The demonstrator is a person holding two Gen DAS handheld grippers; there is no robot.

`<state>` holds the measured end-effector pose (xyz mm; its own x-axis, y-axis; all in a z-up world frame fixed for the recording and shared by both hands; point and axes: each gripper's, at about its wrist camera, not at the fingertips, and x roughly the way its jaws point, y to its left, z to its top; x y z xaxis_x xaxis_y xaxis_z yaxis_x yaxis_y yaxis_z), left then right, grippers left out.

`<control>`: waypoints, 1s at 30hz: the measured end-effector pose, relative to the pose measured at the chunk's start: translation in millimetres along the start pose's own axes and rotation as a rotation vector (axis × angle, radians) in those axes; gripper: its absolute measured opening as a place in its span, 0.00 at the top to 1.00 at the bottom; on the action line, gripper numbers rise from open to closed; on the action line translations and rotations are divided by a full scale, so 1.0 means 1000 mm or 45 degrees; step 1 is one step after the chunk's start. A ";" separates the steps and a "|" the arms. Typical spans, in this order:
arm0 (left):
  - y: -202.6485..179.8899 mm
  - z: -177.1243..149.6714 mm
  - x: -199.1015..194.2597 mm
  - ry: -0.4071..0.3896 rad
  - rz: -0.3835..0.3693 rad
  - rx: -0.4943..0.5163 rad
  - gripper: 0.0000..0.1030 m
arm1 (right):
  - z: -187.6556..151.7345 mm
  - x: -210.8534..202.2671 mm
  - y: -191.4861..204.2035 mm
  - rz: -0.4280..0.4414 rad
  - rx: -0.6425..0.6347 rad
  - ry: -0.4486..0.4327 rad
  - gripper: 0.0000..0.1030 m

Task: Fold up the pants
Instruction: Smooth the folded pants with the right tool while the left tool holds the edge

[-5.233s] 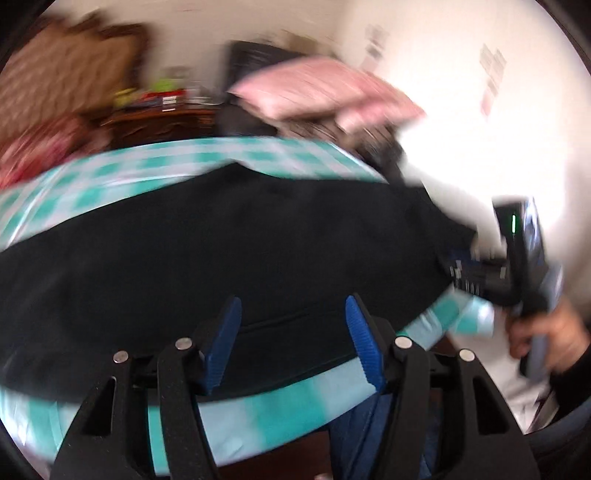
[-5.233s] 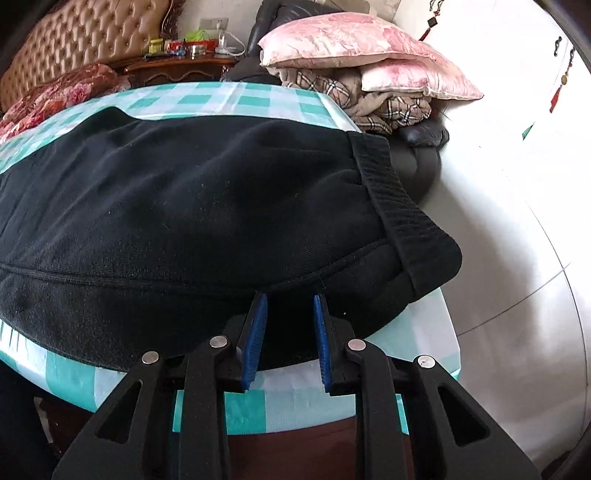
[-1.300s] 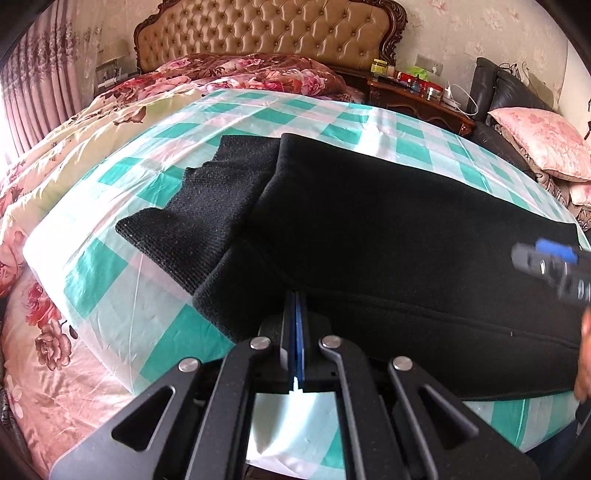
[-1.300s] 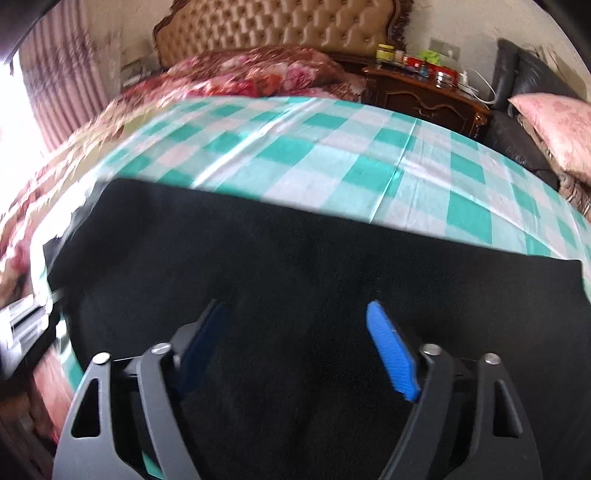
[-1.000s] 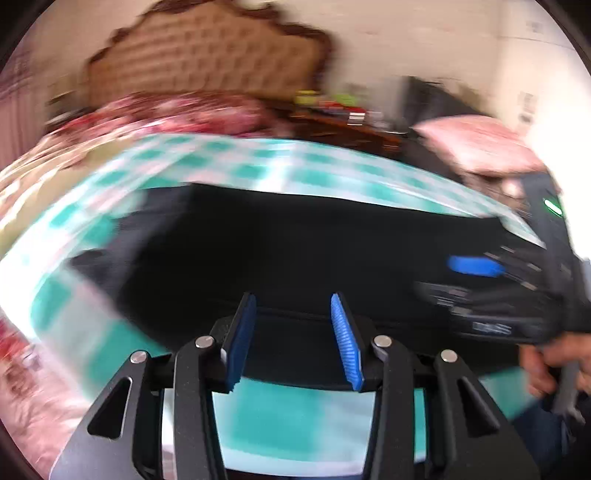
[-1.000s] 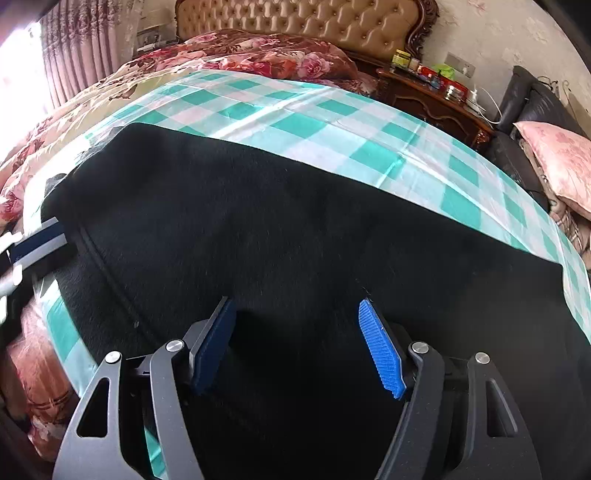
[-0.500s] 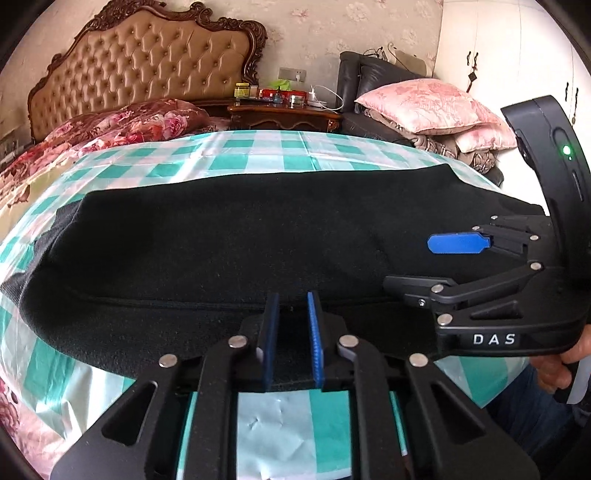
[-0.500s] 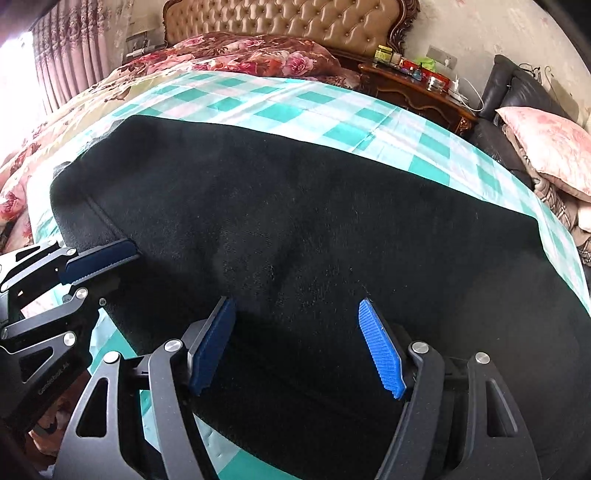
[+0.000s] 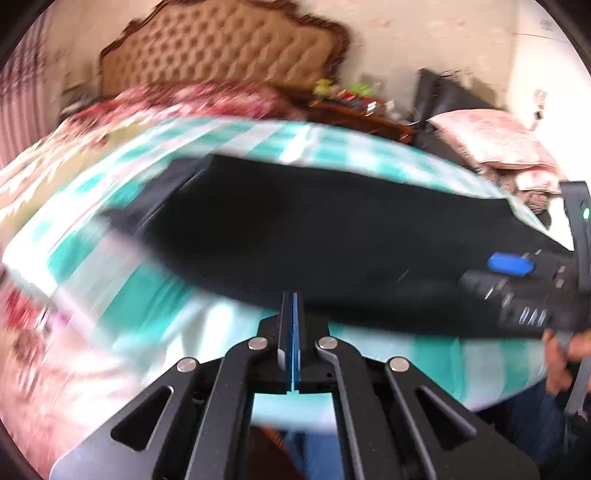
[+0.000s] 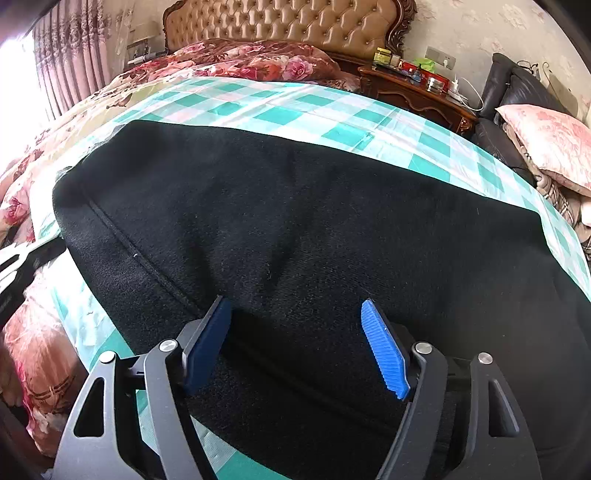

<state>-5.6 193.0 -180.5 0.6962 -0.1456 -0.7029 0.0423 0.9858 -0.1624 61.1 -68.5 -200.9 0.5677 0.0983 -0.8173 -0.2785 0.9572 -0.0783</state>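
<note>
Black pants lie flat along the teal checked sheet, with their left end towards the headboard. My left gripper is shut, its tips at the pants' near edge; no cloth shows between the pads, and the view is blurred. In the right wrist view the left gripper is a blur beside the pants' left end. My right gripper hangs over the middle of the pants, jaws opening, black cloth below them and pads not pressing. The left wrist view shows the right gripper over the pants' right part.
A tufted headboard and floral quilt lie beyond the sheet. A wooden nightstand with jars, a black sofa and pink pillows stand at the right. A person's hand holds the right gripper.
My left gripper's jaws closed fully and it swung left along the pants' near edge. The right gripper stayed over the pants, jaws a little wider.
</note>
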 end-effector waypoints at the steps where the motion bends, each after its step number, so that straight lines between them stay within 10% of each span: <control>1: 0.004 -0.005 -0.006 -0.001 -0.024 -0.021 0.91 | 0.000 0.000 -0.001 -0.001 0.004 -0.003 0.29; 2: 0.001 -0.006 -0.014 -0.024 -0.051 -0.010 0.78 | 0.000 0.001 -0.001 -0.004 0.008 -0.007 0.28; 7: -0.053 0.014 -0.011 -0.140 -0.184 0.183 0.77 | 0.001 0.001 0.002 -0.029 0.014 -0.003 0.28; 21: -0.096 0.018 0.051 -0.054 -0.146 0.443 0.95 | -0.006 -0.036 0.028 0.094 -0.124 -0.126 0.33; 30: -0.036 0.009 0.004 -0.020 -0.069 0.194 1.00 | -0.019 -0.019 0.034 0.128 -0.113 -0.034 0.36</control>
<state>2.2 157.3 -171.0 0.7009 -0.1986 -0.6850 0.1874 0.9780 -0.0917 26.2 -42.7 -198.3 0.5534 0.2007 -0.8084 -0.4019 0.9144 -0.0481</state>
